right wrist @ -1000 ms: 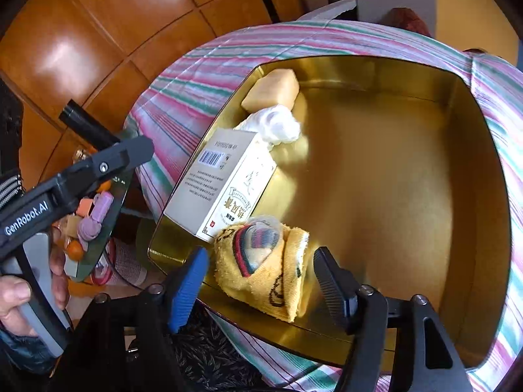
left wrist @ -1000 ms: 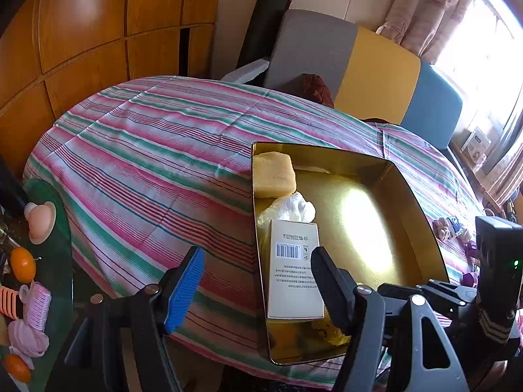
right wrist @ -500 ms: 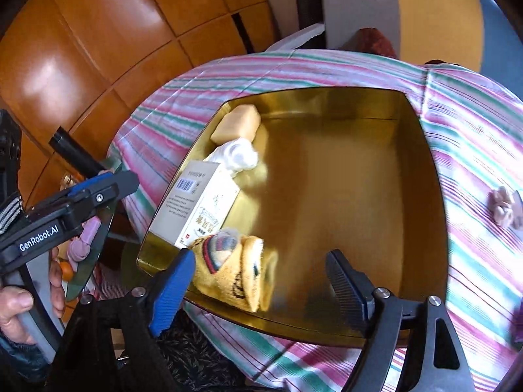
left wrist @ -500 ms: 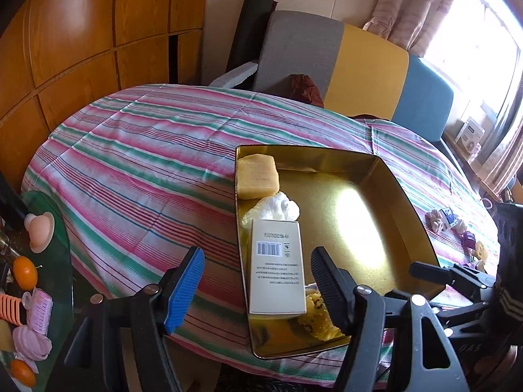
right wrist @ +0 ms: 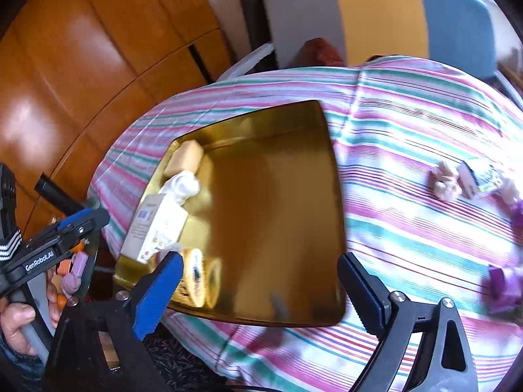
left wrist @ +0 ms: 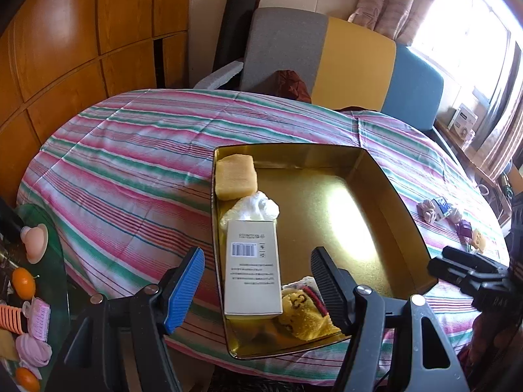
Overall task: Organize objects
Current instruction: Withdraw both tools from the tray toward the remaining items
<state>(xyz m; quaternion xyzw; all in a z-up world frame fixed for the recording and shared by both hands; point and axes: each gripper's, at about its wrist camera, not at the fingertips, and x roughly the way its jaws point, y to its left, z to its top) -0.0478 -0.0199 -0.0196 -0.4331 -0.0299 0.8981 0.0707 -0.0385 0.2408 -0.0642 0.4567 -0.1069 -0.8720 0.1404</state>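
A gold tray [left wrist: 398, 192] [right wrist: 281, 318] lies on the striped tablecloth. Along its left side sit a yellow sponge [left wrist: 235, 176] [right wrist: 184, 160], a crumpled white bag [left wrist: 253, 209] [right wrist: 183, 186], a white box [left wrist: 253, 268] [right wrist: 157, 225] and a yellow cloth [left wrist: 305, 315] [right wrist: 196, 276]. My left gripper [left wrist: 256, 282] hovers open above the box, touching nothing. My right gripper [right wrist: 260, 281] is above the tray's near edge; its jaws are opening with nothing between them. Small pink, white and purple items [left wrist: 447, 215] [right wrist: 470, 183] lie on the cloth right of the tray.
A low glass side table [left wrist: 49, 281] at the left holds oranges, pink hair rollers and a comb. A grey, yellow and blue sofa [left wrist: 343, 62] stands behind the table, wooden panelling to the left. A hand [right wrist: 16, 317] holds the left gripper's handle.
My right gripper let go of the yellow cloth, widened its jaws and drew back to the right, away from it. The left gripper pulled back a little and stayed open.
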